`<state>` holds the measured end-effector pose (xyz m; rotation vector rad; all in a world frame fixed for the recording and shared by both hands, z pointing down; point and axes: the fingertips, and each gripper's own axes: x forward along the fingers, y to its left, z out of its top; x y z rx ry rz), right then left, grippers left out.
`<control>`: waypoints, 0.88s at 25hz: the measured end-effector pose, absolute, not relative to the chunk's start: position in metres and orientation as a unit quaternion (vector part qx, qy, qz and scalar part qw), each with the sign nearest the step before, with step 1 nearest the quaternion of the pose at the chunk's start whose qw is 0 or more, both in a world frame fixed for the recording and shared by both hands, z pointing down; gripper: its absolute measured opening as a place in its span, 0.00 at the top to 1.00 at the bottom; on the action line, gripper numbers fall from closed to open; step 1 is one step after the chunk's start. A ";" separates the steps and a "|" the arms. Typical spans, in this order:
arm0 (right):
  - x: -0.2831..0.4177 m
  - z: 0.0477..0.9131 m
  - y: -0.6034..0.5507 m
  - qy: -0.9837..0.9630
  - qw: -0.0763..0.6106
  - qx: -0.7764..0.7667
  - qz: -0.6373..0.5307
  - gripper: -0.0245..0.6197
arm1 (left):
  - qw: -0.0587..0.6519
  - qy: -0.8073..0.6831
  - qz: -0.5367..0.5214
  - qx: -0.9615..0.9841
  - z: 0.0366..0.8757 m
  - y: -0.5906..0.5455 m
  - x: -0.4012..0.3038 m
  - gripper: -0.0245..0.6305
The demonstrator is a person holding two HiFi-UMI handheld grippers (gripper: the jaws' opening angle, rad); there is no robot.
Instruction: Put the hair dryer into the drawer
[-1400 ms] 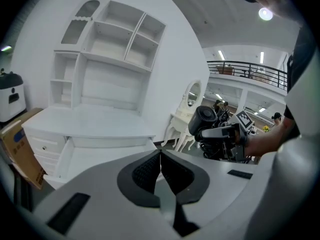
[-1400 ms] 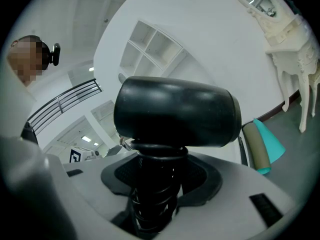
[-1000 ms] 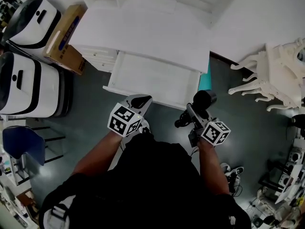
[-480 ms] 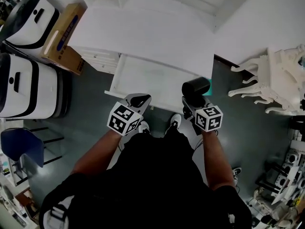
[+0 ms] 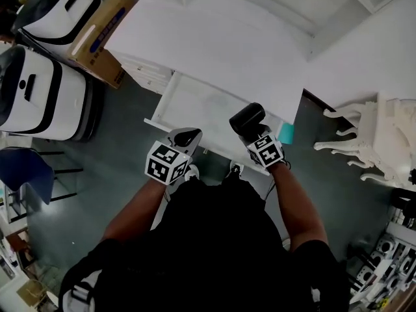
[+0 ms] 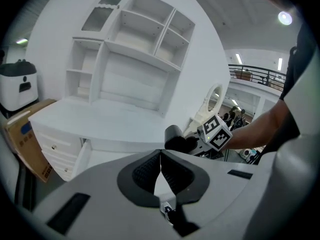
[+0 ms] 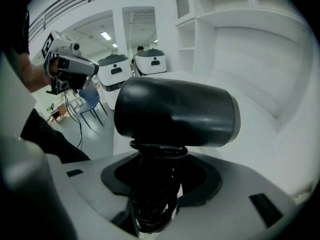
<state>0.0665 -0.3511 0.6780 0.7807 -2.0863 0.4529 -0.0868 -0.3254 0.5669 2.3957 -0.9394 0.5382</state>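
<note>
Here, right gripper (image 7: 159,183) — clamping hair dryer (image 7: 175,111)

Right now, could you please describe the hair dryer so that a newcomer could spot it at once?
Find the big white desk with its open drawer. Over the drawer's right part, the right gripper holds the hair dryer by its cord-wrapped handle. It is the only black, barrel-shaped thing against that white.

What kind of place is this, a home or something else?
Probably a large workshop or test hall, not a home: a white desk stands on a dark floor beside white machines and a cardboard box, and a railed upper gallery shows beyond.
</note>
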 end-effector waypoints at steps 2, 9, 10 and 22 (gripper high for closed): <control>0.064 0.695 -0.356 -0.833 0.451 0.277 0.159 0.62 | 0.260 -0.358 0.197 0.875 0.570 -0.329 -0.084 0.95; 0.059 0.758 -0.362 -0.813 0.546 0.179 0.093 0.62 | 0.284 -0.390 0.207 0.851 0.586 -0.327 -0.082 0.95; 0.059 0.768 -0.361 -0.808 0.559 0.166 0.086 0.62 | 0.287 -0.394 0.209 0.848 0.588 -0.325 -0.082 0.95; 0.061 0.843 -0.380 -0.759 0.643 0.101 0.031 0.62 | 0.312 -0.442 0.226 0.810 0.599 -0.312 -0.099 0.95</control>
